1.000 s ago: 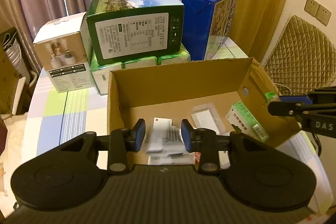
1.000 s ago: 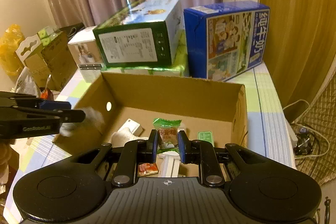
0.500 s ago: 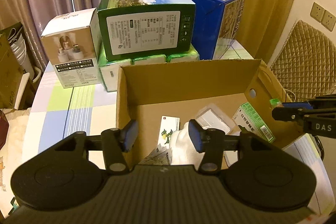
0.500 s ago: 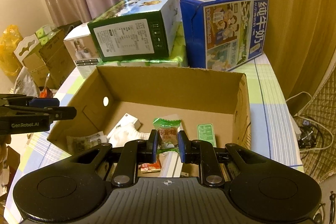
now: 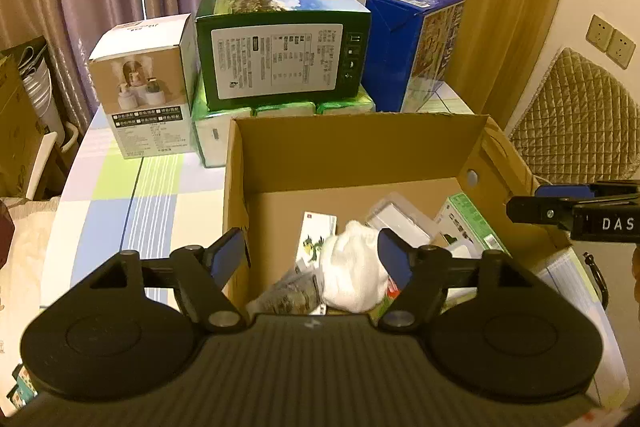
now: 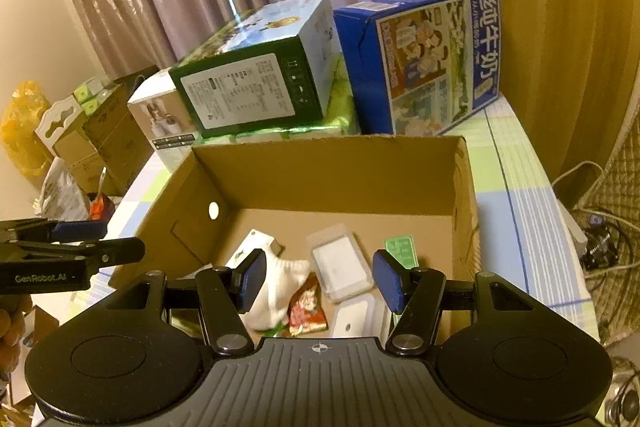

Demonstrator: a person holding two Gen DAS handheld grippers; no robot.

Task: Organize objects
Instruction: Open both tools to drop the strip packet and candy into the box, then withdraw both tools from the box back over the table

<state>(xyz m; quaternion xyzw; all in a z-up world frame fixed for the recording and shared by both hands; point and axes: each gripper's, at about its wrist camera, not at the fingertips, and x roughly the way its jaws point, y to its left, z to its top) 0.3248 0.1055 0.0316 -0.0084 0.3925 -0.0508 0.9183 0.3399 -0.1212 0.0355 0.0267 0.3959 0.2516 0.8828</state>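
Left wrist view: the left tool (image 5: 314, 253) hangs over the cardboard box (image 5: 356, 147) with its jaws spread wide, gripping nothing; a white cloth (image 5: 354, 273) lies in the box just at 1 o'clock of centre.

Right wrist view: the right tool (image 6: 318, 277) is likewise wide apart and empty above the box, with a red snack packet (image 6: 306, 307) at 6 o'clock and a clear plastic case (image 6: 340, 265) between its fingers.

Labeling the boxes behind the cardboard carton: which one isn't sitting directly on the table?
The green box. It rests on green-wrapped packs, while the white box and the blue box beside it stand on the tablecloth.
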